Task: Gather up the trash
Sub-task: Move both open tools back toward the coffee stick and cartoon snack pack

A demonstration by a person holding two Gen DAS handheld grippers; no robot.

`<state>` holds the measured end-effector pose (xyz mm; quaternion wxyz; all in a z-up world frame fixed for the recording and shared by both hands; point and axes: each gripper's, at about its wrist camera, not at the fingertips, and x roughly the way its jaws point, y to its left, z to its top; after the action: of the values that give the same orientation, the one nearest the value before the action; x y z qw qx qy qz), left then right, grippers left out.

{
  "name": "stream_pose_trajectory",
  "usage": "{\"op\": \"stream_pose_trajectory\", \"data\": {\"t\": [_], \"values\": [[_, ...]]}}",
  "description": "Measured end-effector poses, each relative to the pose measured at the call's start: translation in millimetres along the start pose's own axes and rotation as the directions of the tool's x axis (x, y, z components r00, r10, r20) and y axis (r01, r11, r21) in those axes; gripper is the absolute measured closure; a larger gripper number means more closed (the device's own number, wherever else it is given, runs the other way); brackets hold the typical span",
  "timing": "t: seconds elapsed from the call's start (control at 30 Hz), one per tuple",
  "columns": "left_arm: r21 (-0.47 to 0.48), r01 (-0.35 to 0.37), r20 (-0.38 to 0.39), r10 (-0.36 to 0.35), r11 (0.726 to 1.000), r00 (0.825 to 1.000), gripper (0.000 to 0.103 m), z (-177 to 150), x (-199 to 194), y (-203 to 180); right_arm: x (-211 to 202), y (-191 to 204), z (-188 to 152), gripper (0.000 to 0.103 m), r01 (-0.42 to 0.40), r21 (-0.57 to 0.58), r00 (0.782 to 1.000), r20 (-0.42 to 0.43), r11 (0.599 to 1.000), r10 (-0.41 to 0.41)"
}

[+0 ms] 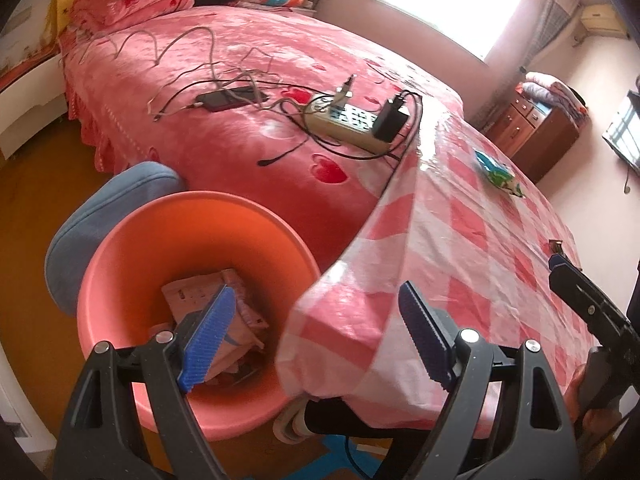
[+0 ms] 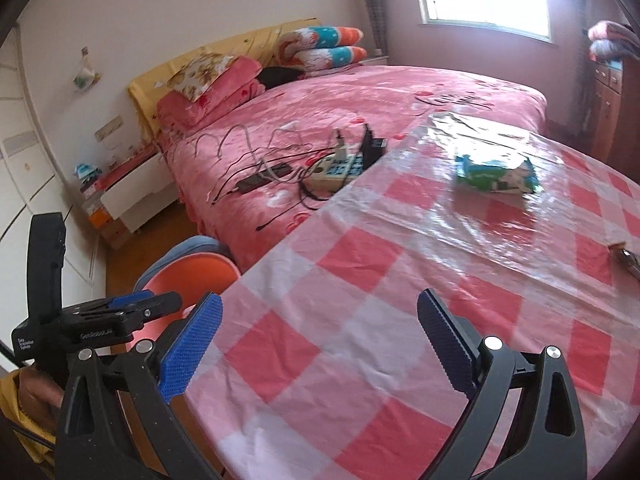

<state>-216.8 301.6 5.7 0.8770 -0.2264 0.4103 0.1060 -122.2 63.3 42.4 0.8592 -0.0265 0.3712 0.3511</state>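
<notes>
An orange bin (image 1: 132, 264) stands on the floor beside the table, with crumpled paper packets (image 1: 188, 294) in it. My left gripper (image 1: 316, 336) hangs open and empty, its left finger over the bin and its right finger over the table's corner. A green and blue wrapper (image 1: 496, 170) (image 2: 496, 174) lies on the far side of the pink checked tablecloth (image 1: 460, 240) (image 2: 360, 260). A small brown scrap (image 1: 556, 245) (image 2: 624, 258) lies near the table's right edge. My right gripper (image 2: 320, 348) is open above the near part of the table, holding nothing.
A bed with a pink cover (image 1: 240, 60) runs behind the table, with a power strip (image 1: 348, 122), a phone (image 1: 228, 100) and tangled cables on it. A blue cushioned stool (image 1: 80, 232) sits behind the bin. A wooden cabinet (image 1: 536, 132) stands far right.
</notes>
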Motion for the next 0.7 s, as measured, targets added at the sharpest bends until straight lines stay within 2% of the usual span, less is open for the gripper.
{"op": "stream_pose_trajectory", "data": {"t": [0.7], "values": [[0.153, 0.017, -0.041, -0.011, 0.988, 0.999, 0.019, 1.4, 10.9, -90.6, -48.2, -90.3, -9.5, 0.006, 0.056, 0.167, 0.993, 0.089, 0.984, -0.072]]}}
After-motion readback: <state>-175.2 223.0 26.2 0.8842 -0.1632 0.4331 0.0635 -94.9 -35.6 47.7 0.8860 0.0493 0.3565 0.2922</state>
